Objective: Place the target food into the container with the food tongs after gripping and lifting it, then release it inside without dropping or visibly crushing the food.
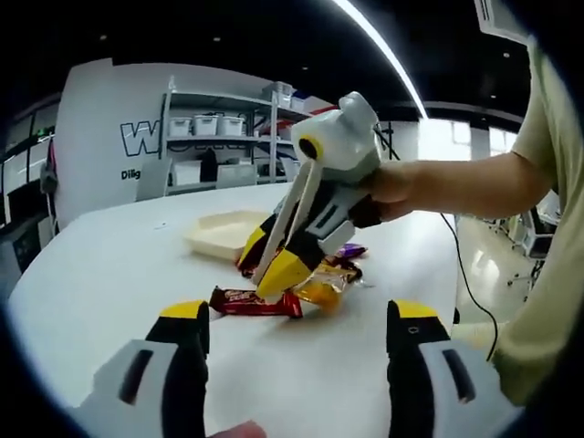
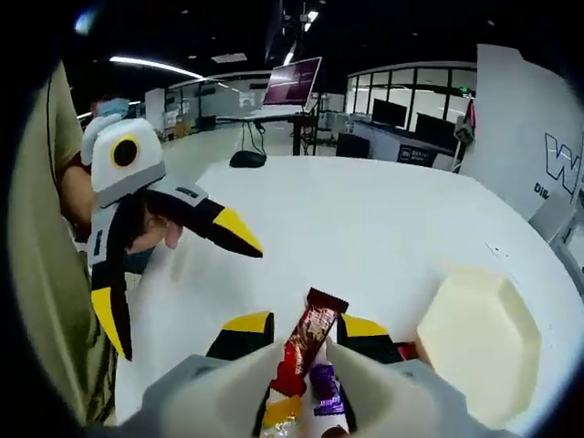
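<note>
large "W" lettering on white wall panel (image 1: 137,137), "Di" start of a smaller line beneath, wrapper print unreadable

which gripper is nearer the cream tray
Right. The right gripper is down at the snack pile just beside the tray; the left gripper sits back, open, across bare table.

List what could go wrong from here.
The right gripper straddles a red bar with a purple wrapper right beside it, so closing could catch both. The bar lies skewed between the jaws, so it may pivot or slip when carried to the cream container.
</note>
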A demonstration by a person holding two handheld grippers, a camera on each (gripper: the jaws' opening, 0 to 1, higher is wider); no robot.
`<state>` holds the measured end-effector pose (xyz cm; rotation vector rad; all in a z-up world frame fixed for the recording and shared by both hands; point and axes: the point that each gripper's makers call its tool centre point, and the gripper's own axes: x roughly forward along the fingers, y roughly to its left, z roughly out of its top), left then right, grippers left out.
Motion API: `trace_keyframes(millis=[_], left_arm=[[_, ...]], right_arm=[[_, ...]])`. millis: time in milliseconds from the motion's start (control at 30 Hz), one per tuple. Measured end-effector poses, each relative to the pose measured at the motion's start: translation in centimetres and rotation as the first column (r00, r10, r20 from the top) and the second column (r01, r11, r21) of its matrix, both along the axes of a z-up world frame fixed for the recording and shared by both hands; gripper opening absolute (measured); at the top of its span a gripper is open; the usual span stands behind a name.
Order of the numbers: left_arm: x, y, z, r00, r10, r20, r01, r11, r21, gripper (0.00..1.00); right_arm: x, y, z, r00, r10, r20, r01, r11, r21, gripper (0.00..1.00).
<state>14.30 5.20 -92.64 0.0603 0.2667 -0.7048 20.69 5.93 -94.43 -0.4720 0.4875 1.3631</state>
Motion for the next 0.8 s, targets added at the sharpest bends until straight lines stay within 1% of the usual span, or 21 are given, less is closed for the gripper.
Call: trace_keyframes(millis=[67,167,267,367,433,500,567,633,667,733,800], left_arm=[[-0.1,0.0,-0.1,1.0,0.003,-0.001,-0.003,1.0,-0.002,0.77],[-0.1,0.1,-0.2,1.0,0.005,-0.004,-0.005,1.0,-0.001,0.77],[-0.2,0.2,-0.2,1.0,0.008,-0.005,-0.008,1.0,-0.005,0.77],[-0.2,0.3,-0.2,1.0,0.011,-0.005,-0.011,1.0,-0.004,0.77],[-0.2,0.4,-0.3,1.0,0.013,-0.006,-0.013,1.0,-0.005,0.77],[-0.2,0.3,-0.3,1.0,0.014,-0.006,-0.014,1.0,-0.008,0.77],[-0.3,0.3,-0.3,1.0,0.013,-0.006,-0.013,1.0,-0.006,0.77],[-0.3,0.3,-0.4,1.0,0.013,-0.007,-0.013,1.0,-0.006,0.77],[-0.3,0.3,-0.4,1.0,0.014,-0.007,-0.014,1.0,-0.006,0.77],[-0.4,0.4,-0.3,1.0,0.015,-0.007,-0.015,1.0,-0.007,0.77],[-0.4,0.4,-0.4,1.0,0.015,-0.008,-0.015,1.0,-0.006,0.77]], right_arm=[[0.1,0.1,0.0,1.0,-0.014,0.002,0.014,1.0,0.002,0.23],[0.3,0.3,0.0,0.999,-0.045,-0.022,0.045,0.999,0.012,0.23],[0.5,0.3,-0.1,0.997,-0.074,-0.035,0.074,0.997,0.007,0.23],[0.6,0.4,0.0,0.995,-0.094,-0.033,0.094,0.996,-0.001,0.23],[0.6,0.5,0.1,0.991,-0.125,-0.055,0.125,0.992,-0.004,0.23],[0.6,0.7,0.3,0.99,-0.128,-0.054,0.129,0.992,0.005,0.23],[0.7,0.9,0.2,0.985,-0.156,-0.068,0.156,0.988,-0.002,0.23],[0.7,1.1,-0.1,0.985,-0.159,-0.062,0.159,0.987,-0.009,0.23],[0.9,1.0,-0.4,0.982,-0.18,-0.061,0.179,0.984,-0.023,0.23],[1.0,1.0,-0.5,0.98,-0.191,-0.057,0.19,0.982,-0.025,0.23],[1.0,1.0,-0.4,0.975,-0.209,-0.071,0.208,0.978,-0.019,0.23]])
